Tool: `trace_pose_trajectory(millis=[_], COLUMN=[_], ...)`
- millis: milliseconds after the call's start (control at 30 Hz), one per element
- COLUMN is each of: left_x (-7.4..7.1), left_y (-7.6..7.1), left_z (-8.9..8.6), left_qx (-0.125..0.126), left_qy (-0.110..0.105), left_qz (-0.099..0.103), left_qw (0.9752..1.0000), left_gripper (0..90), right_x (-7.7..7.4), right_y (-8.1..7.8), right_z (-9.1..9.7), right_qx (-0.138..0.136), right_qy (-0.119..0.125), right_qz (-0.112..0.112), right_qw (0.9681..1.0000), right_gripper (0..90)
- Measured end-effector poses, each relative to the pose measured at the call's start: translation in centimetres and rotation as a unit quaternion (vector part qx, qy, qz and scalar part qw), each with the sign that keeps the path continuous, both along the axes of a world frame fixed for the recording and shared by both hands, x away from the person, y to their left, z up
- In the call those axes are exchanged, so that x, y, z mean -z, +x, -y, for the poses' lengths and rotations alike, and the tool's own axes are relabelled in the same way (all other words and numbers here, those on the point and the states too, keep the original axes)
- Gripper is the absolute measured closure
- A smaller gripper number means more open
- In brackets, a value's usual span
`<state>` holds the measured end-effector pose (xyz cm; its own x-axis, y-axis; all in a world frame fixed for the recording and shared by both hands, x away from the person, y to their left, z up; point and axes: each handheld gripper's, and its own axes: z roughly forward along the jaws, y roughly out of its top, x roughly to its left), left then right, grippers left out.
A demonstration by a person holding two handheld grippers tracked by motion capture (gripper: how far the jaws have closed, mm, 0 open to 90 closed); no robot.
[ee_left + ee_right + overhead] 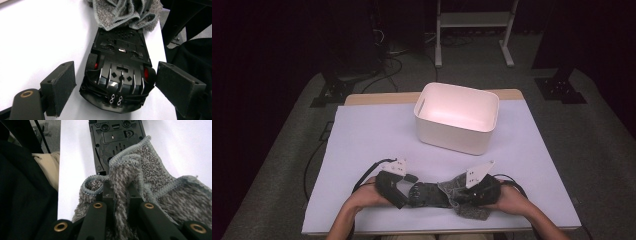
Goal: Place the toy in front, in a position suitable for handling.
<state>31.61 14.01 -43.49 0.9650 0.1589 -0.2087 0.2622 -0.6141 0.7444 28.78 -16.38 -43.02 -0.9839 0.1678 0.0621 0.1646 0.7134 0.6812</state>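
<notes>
I see my left gripper (110, 85) with jaws spread, the upturned black toy car (120, 72) between them; my right gripper (122, 195) pinches the grey cloth (150, 177) draped over the car's far end

A black plastic toy car (117, 75) lies upside down near the front edge of the white table cover, its ribbed underside with silver strips, red wheel hubs and four small chrome exhaust tips facing up. It stretches crosswise between the two hands, its tail end sitting in the gap between the left gripper's (115, 87) spread jaws. A grey knitted cloth with a pale stitched hem (140, 180) lies crumpled over the car's other end, a fold of it pinched upright between the right gripper's (121, 200) closed jaws.
</notes>
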Motion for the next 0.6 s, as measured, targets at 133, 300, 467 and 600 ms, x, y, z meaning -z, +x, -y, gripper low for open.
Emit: trace_pose_trajectory(millis=[133, 300, 467, 600], left_x=[0.2, 0.3, 0.3, 0.4], left_y=[0.1, 0.1, -0.2, -0.1], left_z=[0.4, 0.7, 0.9, 0.8], left_qx=[0.004, 0.014, 0.022, 0.022], left_qy=[0.001, 0.007, 0.017, 0.017], left_qz=[-0.015, -0.02, -0.012, -0.016], left_qw=[0.9999, 0.9997, 0.9995, 0.9995], left_gripper=[19.1, 21.9, 23.5, 23.4], right_x=[-0.1, -0.7, -1.5, -1.6], right_y=[-0.1, 0.3, 0.9, 1.5], right_z=[-0.1, -0.8, -3.0, -4.7], right_qx=[-0.001, -0.006, -0.024, -0.036], right_qy=[-0.004, -0.006, -0.002, -0.004], right_qz=[0.001, 0.003, 0.008, 0.009], right_qw=[1.0, 1.0, 0.9997, 0.9993], right_gripper=[81.2, 81.2, 81.1, 81.2])
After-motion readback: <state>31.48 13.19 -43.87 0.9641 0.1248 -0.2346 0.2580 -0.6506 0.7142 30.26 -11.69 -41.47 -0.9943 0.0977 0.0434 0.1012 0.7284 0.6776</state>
